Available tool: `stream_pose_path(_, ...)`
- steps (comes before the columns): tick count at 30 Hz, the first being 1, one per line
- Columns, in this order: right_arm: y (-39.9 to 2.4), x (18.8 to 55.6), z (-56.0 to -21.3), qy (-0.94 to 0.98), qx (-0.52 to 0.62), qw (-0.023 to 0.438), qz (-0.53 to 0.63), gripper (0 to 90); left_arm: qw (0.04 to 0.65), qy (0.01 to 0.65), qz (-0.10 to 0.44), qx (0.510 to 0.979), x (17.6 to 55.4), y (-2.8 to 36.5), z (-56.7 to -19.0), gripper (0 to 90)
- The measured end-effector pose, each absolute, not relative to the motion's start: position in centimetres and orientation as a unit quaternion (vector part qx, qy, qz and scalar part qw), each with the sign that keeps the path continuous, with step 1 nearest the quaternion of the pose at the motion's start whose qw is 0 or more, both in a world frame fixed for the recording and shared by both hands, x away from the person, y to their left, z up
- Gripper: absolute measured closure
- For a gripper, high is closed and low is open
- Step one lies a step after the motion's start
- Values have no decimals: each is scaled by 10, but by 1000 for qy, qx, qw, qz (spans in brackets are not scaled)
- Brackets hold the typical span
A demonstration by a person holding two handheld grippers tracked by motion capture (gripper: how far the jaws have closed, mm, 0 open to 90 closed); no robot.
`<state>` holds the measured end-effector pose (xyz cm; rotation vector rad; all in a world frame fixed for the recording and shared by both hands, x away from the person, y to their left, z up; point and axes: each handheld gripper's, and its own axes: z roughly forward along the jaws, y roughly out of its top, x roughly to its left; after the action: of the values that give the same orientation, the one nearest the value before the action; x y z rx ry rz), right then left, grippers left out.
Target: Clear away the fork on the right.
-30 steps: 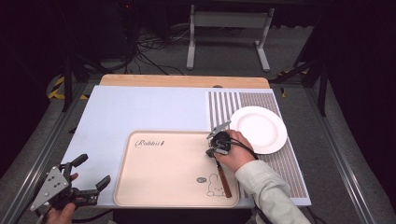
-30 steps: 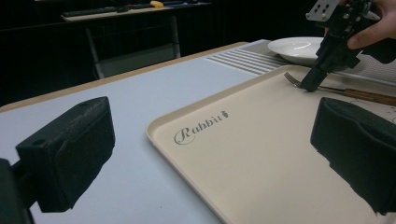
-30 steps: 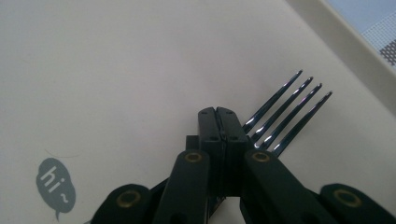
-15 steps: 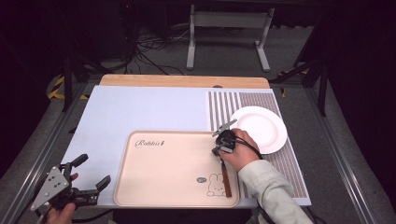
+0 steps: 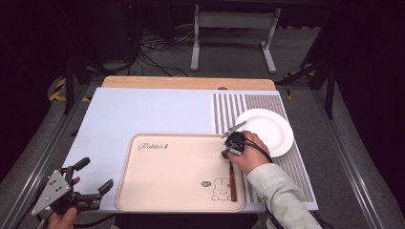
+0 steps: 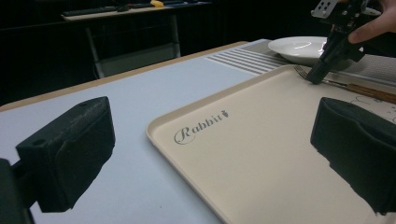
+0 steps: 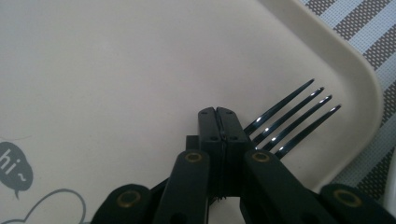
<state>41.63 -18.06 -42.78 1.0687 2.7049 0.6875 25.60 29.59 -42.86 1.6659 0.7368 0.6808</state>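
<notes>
1. The metal fork with a brown wooden handle lay along the right edge of the cream plastic tray printed with a rabbit, tines pointing far.
2. The right gripper had its fingers pressed together at the fork's neck; whether they actually pinched it I cannot tell.
3. A good lift would likely keep the fork level, clearing the tray rim toward the round white plate.
4. The left gripper hung wide open and empty at the worktop's near left corner.
</notes>
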Motion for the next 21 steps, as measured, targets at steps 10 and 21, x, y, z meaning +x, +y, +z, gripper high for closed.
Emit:
stream_pose_path(10,-183,416,-427,901,362,79,225,900,564,312,290,708,256,296,-429,6)
stream_pose_path(21,-189,409,-406,885,334,108,305,574,564,312,289,708,256,296,-429,6)
